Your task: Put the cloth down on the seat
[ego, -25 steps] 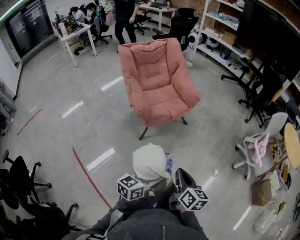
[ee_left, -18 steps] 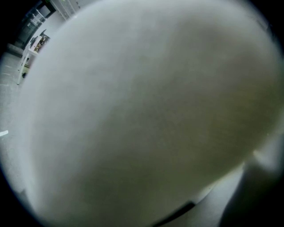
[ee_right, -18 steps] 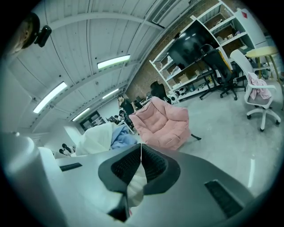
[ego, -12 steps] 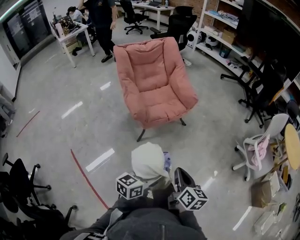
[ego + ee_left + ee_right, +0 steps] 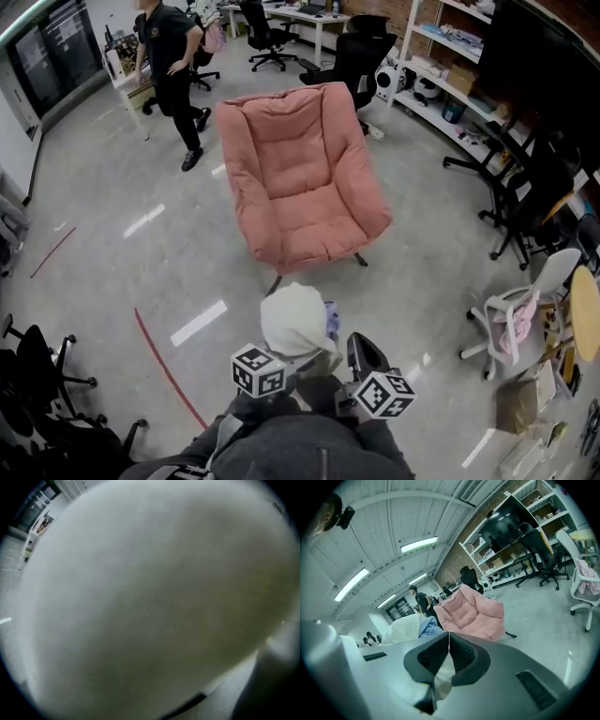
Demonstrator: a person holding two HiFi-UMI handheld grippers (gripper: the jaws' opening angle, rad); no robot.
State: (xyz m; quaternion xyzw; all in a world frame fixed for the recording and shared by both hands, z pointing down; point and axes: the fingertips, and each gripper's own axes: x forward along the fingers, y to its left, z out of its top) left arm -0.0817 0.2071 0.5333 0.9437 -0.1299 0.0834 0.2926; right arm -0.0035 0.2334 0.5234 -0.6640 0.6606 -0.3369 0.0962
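A white cloth (image 5: 295, 321) with a pale blue piece (image 5: 331, 323) is bunched in a ball, held in the air at the bottom middle of the head view. It rises from the front of my left gripper (image 5: 281, 354) and fills the left gripper view (image 5: 150, 597), hiding those jaws. My right gripper (image 5: 448, 637) is shut, with a strip of the white cloth (image 5: 410, 627) pinched between its jaws. The pink armchair (image 5: 300, 178) stands on the floor ahead, its seat (image 5: 314, 225) bare, a short way beyond the cloth. It also shows past the right jaws as the armchair (image 5: 473, 613).
A person in black (image 5: 169, 66) walks at the chair's back left. Black office chairs (image 5: 525, 187) and a white chair (image 5: 511, 309) stand to the right, with shelves (image 5: 441, 66) behind them. More black chairs (image 5: 37, 375) are at the left. A red floor line (image 5: 164, 361) runs nearby.
The armchair has drawn closer and sits lower in the head view. The person in black has walked from behind it to its left. The cloth stays held in both grippers.
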